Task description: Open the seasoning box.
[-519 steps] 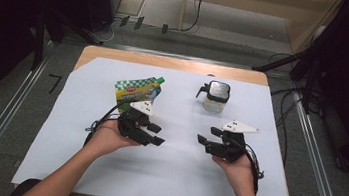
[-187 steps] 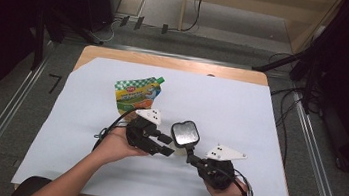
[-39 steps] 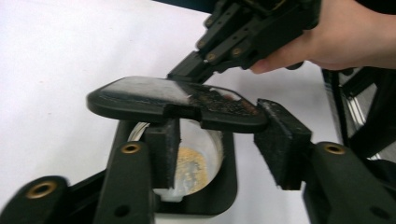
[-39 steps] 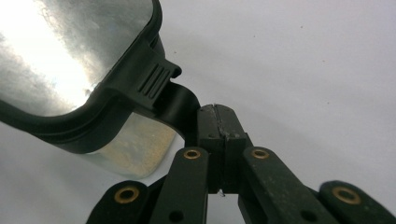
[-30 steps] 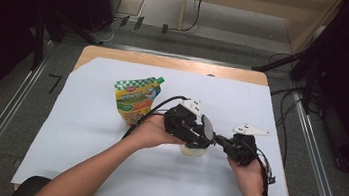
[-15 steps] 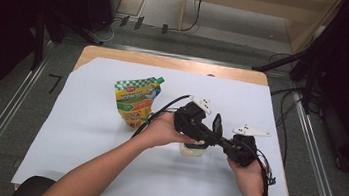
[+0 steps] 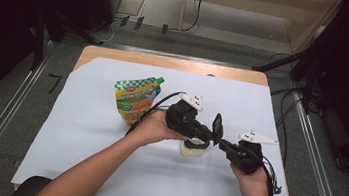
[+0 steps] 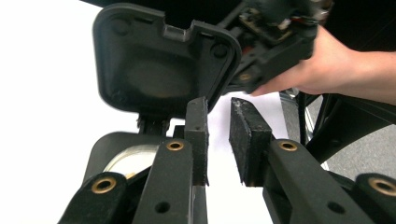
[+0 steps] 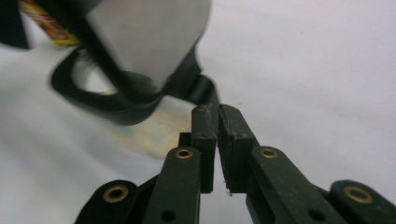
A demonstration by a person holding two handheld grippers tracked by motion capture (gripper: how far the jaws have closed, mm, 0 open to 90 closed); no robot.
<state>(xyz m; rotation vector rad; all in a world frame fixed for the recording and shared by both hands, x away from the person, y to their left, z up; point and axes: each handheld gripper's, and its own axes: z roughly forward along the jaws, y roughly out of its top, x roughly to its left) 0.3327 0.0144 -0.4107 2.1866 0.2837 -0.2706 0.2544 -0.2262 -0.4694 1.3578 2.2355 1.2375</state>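
I've got the right gripper (image 7: 218, 139) clamped on the tab of the jar's hinged lid (image 7: 217, 127), flipped up over the little jar (image 7: 192, 148) mid-table, left gripper (image 7: 204, 132) slack beside it; feels like light, stiff plastic, probably slippery.

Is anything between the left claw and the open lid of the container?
Nothing visible. The left claw, jaws open, sits right at the lower edge of the raised lid. The right claw is shut on a tab of the container.
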